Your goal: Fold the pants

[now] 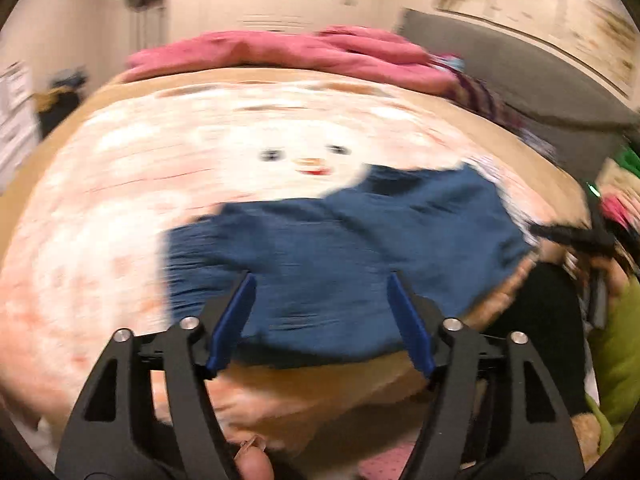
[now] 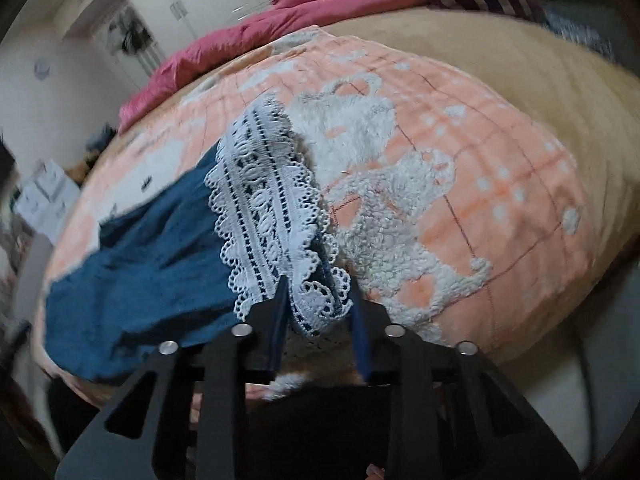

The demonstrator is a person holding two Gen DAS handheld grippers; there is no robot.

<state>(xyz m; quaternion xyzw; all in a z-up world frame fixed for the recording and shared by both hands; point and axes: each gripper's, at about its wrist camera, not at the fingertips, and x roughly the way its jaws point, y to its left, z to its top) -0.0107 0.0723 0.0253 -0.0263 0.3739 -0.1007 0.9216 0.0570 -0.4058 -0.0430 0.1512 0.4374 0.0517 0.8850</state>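
Dark blue pants (image 1: 340,248) lie spread on a peach and white fleece blanket (image 1: 100,208) on a bed. My left gripper (image 1: 322,280) is open and empty, hovering over the near part of the pants. In the right wrist view the pants (image 2: 152,264) end in a pale blue lace hem (image 2: 264,208). My right gripper (image 2: 318,282) has its jaws narrowly apart around the near end of the lace hem, which bunches between the pads.
A pink duvet (image 1: 288,54) is piled at the far side of the bed, also in the right wrist view (image 2: 248,36). A grey headboard (image 1: 520,76) stands at the right. A person in green (image 1: 616,344) is at the right edge.
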